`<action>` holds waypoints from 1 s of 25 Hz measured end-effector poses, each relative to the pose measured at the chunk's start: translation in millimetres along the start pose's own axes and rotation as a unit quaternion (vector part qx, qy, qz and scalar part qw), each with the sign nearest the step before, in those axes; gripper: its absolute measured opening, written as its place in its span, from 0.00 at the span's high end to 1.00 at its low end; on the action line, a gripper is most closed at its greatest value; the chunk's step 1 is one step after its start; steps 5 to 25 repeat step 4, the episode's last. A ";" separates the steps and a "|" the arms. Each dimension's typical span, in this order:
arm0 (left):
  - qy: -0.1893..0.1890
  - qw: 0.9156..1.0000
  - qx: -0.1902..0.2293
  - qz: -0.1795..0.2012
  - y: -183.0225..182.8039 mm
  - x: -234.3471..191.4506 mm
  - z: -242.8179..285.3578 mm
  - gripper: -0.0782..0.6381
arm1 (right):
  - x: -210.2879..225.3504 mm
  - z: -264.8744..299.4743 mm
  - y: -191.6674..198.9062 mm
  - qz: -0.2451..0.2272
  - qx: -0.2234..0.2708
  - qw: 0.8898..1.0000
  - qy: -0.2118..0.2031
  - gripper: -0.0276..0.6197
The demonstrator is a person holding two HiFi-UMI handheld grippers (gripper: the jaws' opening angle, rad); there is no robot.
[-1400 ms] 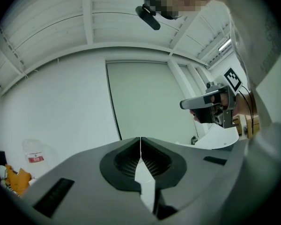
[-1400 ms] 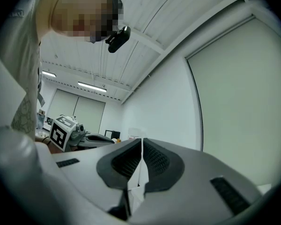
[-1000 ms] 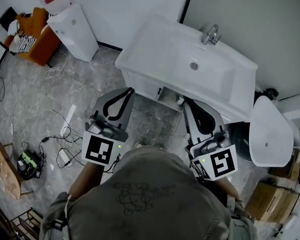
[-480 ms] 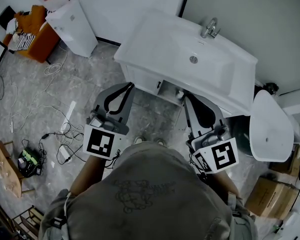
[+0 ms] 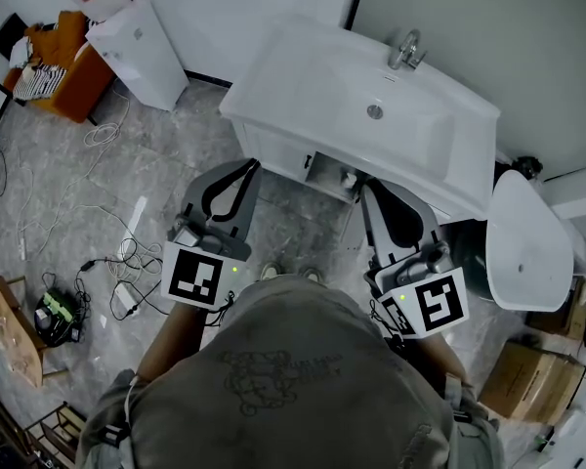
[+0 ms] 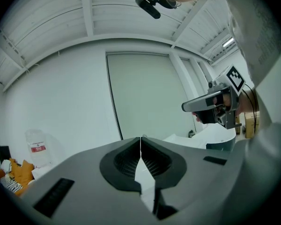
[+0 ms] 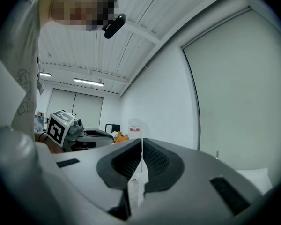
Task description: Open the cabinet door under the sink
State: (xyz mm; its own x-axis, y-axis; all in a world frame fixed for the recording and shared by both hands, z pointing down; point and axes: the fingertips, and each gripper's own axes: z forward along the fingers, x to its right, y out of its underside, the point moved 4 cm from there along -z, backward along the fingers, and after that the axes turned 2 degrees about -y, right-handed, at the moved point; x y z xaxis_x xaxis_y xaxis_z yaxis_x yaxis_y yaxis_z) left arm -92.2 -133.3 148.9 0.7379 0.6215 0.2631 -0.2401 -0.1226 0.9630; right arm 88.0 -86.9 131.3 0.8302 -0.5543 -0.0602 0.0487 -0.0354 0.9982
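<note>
The white basin (image 5: 371, 115) with its faucet (image 5: 407, 49) sits on a white cabinet (image 5: 273, 152) at the top of the head view. A small dark handle (image 5: 311, 167) marks the cabinet front. Beside it a grey gap (image 5: 330, 173) shows a pipe part, and I cannot tell how far the door stands ajar. My left gripper (image 5: 251, 167) (image 6: 140, 139) is shut and holds nothing, its tips close to the cabinet's left front. My right gripper (image 5: 364, 186) (image 7: 142, 139) is also shut and holds nothing, just right of the gap. Both gripper views look up at wall and ceiling.
A water dispenser (image 5: 137, 52) and an orange seat (image 5: 63, 86) stand at the far left. Cables (image 5: 107, 252) trail over the grey floor. A white toilet (image 5: 527, 247) is right of the cabinet, with a cardboard box (image 5: 532, 394) nearer me.
The basin has drifted slightly up and left in the head view, and more of the grey gap under it shows. Both grippers stay shut and have barely moved.
</note>
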 end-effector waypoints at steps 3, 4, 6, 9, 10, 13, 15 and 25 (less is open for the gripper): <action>0.001 1.000 0.001 0.003 -0.5 1.6 -0.7 0.86 | 0.3 -2.3 -0.9 -0.001 0.003 1.000 0.000 0.91; 0.001 1.000 0.001 0.003 -0.5 2.0 -0.9 0.86 | 0.5 -3.0 -1.1 -0.001 0.004 1.000 0.000 0.91; 0.001 1.000 0.001 0.003 -0.5 2.0 -0.9 0.86 | 0.5 -3.0 -1.1 -0.001 0.004 1.000 0.000 0.91; 0.001 1.000 0.001 0.003 -0.5 2.0 -0.9 0.86 | 0.5 -3.0 -1.1 -0.001 0.004 1.000 0.000 0.91; 0.001 1.000 0.001 0.003 -0.5 2.0 -0.9 0.86 | 0.5 -3.0 -1.1 -0.001 0.004 1.000 0.000 0.91; 0.001 1.000 0.001 0.003 -0.5 2.0 -0.9 0.86 | 0.5 -3.0 -1.1 -0.001 0.004 1.000 0.000 0.91; 0.001 1.000 0.001 0.003 -0.5 2.0 -0.9 0.86 | 0.5 -3.0 -1.1 -0.001 0.004 1.000 0.000 0.91; 0.001 1.000 0.001 0.003 -0.5 2.0 -0.9 0.86 | 0.5 -3.0 -1.1 -0.001 0.004 1.000 0.000 0.91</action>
